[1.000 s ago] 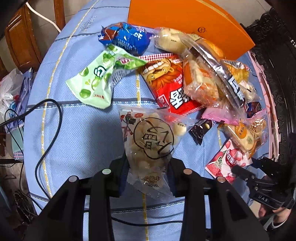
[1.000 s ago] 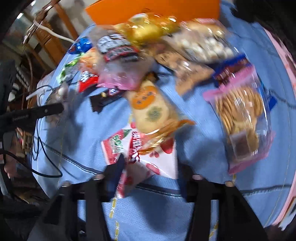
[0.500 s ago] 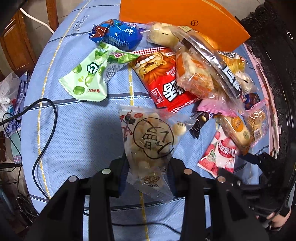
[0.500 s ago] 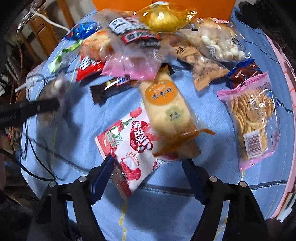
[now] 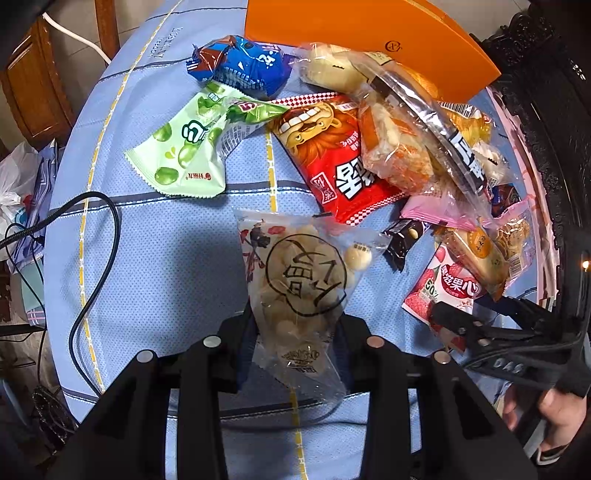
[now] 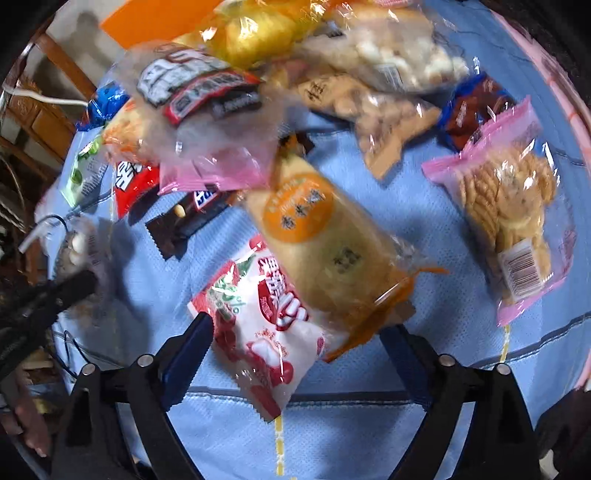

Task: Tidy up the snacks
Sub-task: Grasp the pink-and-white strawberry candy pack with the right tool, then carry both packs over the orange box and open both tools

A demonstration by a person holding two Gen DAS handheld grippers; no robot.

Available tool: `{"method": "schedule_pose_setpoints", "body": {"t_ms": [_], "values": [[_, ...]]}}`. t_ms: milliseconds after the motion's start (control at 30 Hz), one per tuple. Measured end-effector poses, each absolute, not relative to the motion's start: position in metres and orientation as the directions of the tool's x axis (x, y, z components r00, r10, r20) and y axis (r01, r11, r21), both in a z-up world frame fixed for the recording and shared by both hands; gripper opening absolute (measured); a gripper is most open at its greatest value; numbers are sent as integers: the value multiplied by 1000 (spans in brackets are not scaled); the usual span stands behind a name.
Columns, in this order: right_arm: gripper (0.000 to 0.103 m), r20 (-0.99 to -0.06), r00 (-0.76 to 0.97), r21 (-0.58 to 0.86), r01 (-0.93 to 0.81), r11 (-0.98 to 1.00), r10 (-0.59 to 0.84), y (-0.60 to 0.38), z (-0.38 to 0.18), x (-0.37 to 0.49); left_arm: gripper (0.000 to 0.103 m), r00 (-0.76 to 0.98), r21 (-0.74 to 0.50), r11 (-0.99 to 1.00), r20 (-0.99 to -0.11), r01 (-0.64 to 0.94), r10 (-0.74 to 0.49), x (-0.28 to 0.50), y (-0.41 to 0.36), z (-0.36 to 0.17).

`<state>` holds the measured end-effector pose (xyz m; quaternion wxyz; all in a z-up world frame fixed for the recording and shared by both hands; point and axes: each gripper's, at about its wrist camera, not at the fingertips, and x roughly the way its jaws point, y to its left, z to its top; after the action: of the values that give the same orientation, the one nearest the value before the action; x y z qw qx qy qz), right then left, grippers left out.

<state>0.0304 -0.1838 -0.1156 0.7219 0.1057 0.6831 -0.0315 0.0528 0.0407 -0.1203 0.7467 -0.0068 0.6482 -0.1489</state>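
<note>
My left gripper (image 5: 295,332) is shut on a clear bag of small round biscuits (image 5: 299,284) and holds it above the blue tablecloth (image 5: 166,258). My right gripper (image 6: 295,332) is open, its jaws on either side of a red-and-white strawberry sweets bag (image 6: 258,325) and a yellow cake pack with an orange label (image 6: 325,251). The right gripper also shows in the left wrist view (image 5: 480,328), at the strawberry bag (image 5: 447,291). A heap of snack packs lies beyond.
An orange box (image 5: 369,33) lies at the far edge. A green pea pack (image 5: 188,155), a blue pack (image 5: 240,66) and a red pack (image 5: 343,162) lie at the left. A pink biscuit bag (image 6: 506,218) lies at the right. A black cable (image 5: 96,236) crosses the cloth.
My right gripper opened wide and moved forward around the strawberry bag and cake pack. My left gripper kept hold of the biscuit bag with little motion.
</note>
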Motion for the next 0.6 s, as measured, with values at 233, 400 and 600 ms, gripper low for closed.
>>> {"method": "schedule_pose_setpoints", "body": {"t_ms": [233, 400, 600], "values": [[35, -986, 129, 119, 97, 988, 106, -179, -98, 20, 34, 140, -174, 954, -967, 243, -212, 51, 35, -117], [33, -960, 181, 237, 110, 965, 215, -209, -64, 0, 34, 174, -179, 945, -957, 275, -232, 48, 34, -97], [32, -936, 215, 301, 74, 951, 279, -232, -34, -28, 34, 191, -209, 943, -946, 259, -262, 50, 41, -77]]}}
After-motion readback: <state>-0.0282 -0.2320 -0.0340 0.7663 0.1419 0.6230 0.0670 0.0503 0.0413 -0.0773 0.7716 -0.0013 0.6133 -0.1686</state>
